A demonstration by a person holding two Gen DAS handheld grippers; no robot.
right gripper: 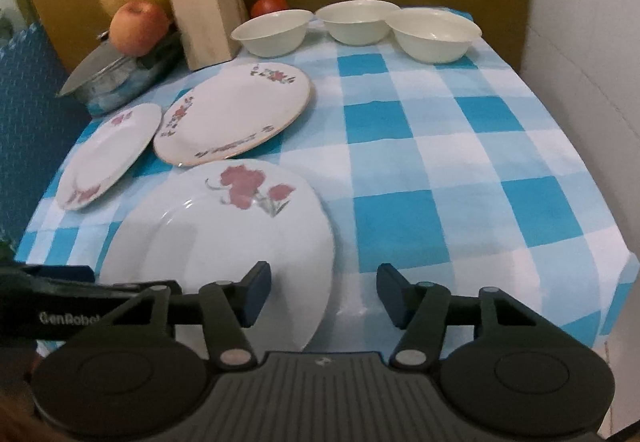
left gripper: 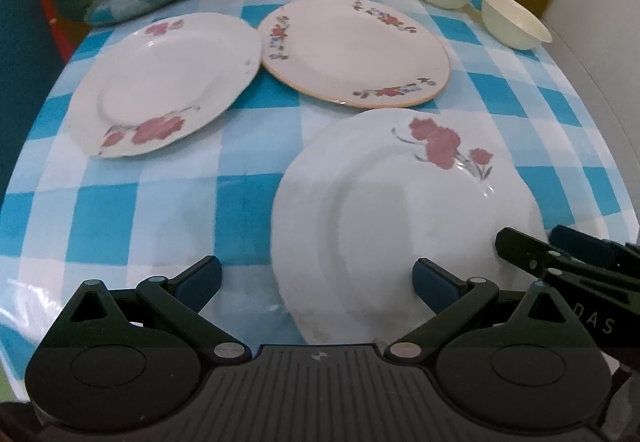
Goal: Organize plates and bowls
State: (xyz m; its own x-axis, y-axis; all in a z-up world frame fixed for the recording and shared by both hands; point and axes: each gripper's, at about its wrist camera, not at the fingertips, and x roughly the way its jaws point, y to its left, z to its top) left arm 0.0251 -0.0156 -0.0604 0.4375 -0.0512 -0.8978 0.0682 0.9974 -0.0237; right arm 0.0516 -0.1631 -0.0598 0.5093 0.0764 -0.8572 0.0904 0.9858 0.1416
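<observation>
Covering the bench (right gripper: 440, 146), a blue-and-white checked cloth carries three floral plates at left: nearest plate (right gripper: 216, 242). Three cream bowls (right gripper: 356, 22) line the rear. Both tools, left (left gripper: 316, 282) and right (right gripper: 324, 294), are spread, gripping nothing.

Bare checked cloth (right gripper: 460, 170) lies right of the plates (right gripper: 224, 238); bowls (right gripper: 356, 22) line the far edge.
</observation>
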